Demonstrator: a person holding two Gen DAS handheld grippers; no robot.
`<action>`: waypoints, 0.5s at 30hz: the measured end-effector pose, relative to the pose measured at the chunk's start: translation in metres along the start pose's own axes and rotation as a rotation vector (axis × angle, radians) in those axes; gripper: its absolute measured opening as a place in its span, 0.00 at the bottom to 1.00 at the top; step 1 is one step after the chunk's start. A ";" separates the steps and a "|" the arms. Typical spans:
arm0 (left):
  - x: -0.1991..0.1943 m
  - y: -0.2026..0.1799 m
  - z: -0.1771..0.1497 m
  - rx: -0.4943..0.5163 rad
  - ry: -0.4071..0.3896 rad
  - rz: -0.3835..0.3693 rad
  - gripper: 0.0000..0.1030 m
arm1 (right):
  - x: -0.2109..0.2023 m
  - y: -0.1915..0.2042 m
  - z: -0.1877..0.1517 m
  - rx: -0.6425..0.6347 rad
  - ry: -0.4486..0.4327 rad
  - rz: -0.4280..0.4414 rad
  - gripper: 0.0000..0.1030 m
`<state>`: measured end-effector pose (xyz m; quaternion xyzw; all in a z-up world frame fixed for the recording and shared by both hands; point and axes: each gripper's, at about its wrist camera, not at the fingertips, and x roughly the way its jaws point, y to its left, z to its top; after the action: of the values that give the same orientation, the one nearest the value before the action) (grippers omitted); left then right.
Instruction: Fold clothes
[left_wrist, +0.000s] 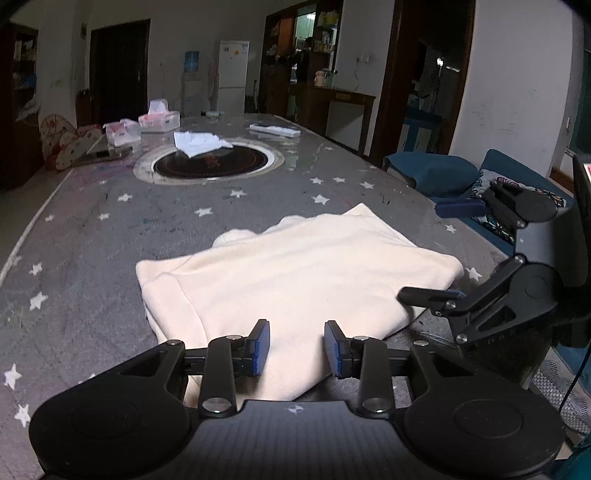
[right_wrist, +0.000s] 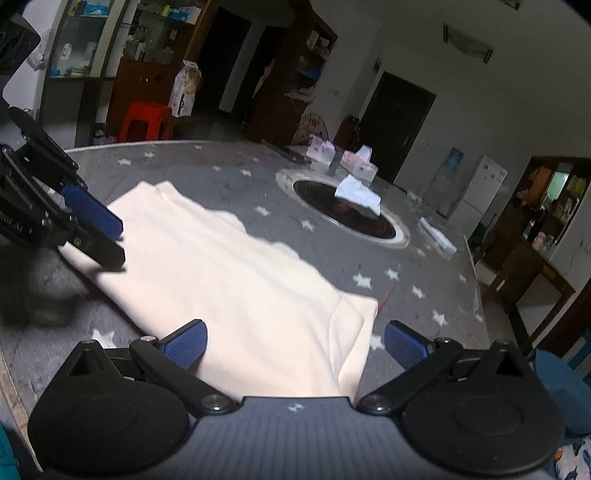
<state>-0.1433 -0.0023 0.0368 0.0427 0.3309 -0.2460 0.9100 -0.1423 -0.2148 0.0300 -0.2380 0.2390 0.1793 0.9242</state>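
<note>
A cream garment (left_wrist: 295, 273) lies folded flat on the grey star-patterned table (left_wrist: 110, 229). It also shows in the right wrist view (right_wrist: 229, 266). My left gripper (left_wrist: 296, 347) hovers over the garment's near edge with its jaws open and nothing between them. My right gripper (right_wrist: 295, 341) is wide open above the garment's right end, empty. It shows at the right of the left wrist view (left_wrist: 447, 251). The left gripper also shows at the left of the right wrist view (right_wrist: 107, 240).
A round black inset plate (left_wrist: 210, 162) with a white cloth (left_wrist: 199, 144) on it sits mid-table. Tissue boxes (left_wrist: 159, 118) and a white remote (left_wrist: 275, 130) lie at the far end. A blue chair (left_wrist: 436, 173) stands by the table's right edge.
</note>
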 end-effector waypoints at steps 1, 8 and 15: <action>0.002 0.000 -0.002 -0.001 0.004 0.002 0.34 | 0.001 0.001 0.001 0.011 -0.003 0.009 1.00; -0.004 0.000 -0.006 0.013 -0.006 0.013 0.36 | 0.010 0.009 0.002 0.011 0.011 0.051 1.00; -0.006 0.013 -0.013 -0.043 -0.004 0.034 0.37 | 0.012 0.005 0.013 0.095 0.007 0.162 1.00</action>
<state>-0.1487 0.0144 0.0293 0.0281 0.3334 -0.2233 0.9155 -0.1299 -0.2007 0.0320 -0.1744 0.2689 0.2410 0.9161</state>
